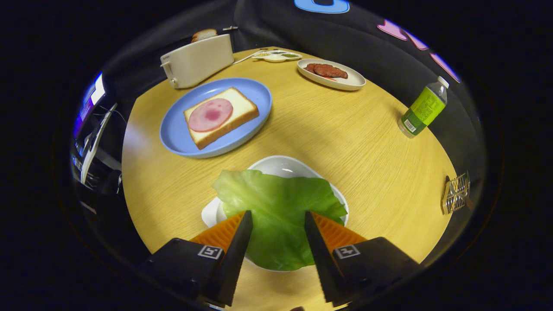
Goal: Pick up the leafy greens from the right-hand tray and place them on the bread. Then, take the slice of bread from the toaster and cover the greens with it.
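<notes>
Leafy greens (pixel 278 211) lie spread over a white tray (pixel 276 166) on the wooden bench (pixel 367 142), nearest the camera. The gripper (pixel 278 216) hangs above the leaf, pointing forward and down, its jaws apart with the leaf showing in the gap between them; whether the fingertips touch the leaf is hard to tell. Both fingers cover the near corners of the tray and part of the leaf's edge.

Beyond the fingers, to the left, a blue plate (pixel 177 129) carries a slice of bread (pixel 229 119) topped with a round of ham (pixel 210 114). Behind it stands a white toaster (pixel 196 60) with another slice (pixel 204 34) poking from its slot, mostly hidden inside. Farther back sit a small dish (pixel 276 56), its contents too small to make out, and an oval plate (pixel 350 82) of dark meat slices (pixel 326 70). A green bottle (pixel 423 110) stands near the bench's right edge, with a wire rack (pixel 456 193) near it, partly cut off.
</notes>
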Demonstrator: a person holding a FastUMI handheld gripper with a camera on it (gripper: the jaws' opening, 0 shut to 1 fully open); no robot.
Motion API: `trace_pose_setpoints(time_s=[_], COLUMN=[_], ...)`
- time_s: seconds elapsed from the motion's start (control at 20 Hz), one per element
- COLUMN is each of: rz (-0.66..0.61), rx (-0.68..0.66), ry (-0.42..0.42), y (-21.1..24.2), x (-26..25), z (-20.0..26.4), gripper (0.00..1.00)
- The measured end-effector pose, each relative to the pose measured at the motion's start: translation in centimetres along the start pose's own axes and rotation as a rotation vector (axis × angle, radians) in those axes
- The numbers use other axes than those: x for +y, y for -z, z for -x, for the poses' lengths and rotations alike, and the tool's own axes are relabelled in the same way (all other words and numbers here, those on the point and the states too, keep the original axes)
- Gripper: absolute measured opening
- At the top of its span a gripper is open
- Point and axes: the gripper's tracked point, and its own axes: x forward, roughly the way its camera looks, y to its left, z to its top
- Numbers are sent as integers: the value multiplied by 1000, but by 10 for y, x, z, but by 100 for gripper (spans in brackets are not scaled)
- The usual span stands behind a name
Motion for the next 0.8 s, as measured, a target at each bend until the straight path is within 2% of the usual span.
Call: trace_pose_setpoints(time_s=[0.1, 0.25, 0.3, 0.6, 0.8], rz=[-8, 10, 21, -111, -172], rx=[-9, 2, 9, -117, -203], ry=[10, 48, 69, 137, 147], y=[-1, -4, -3, -44, -77], x=[0, 4, 3, 3, 14], z=[-2, -2, 1, 44, 73], gripper=[67, 12, 6, 6, 6])
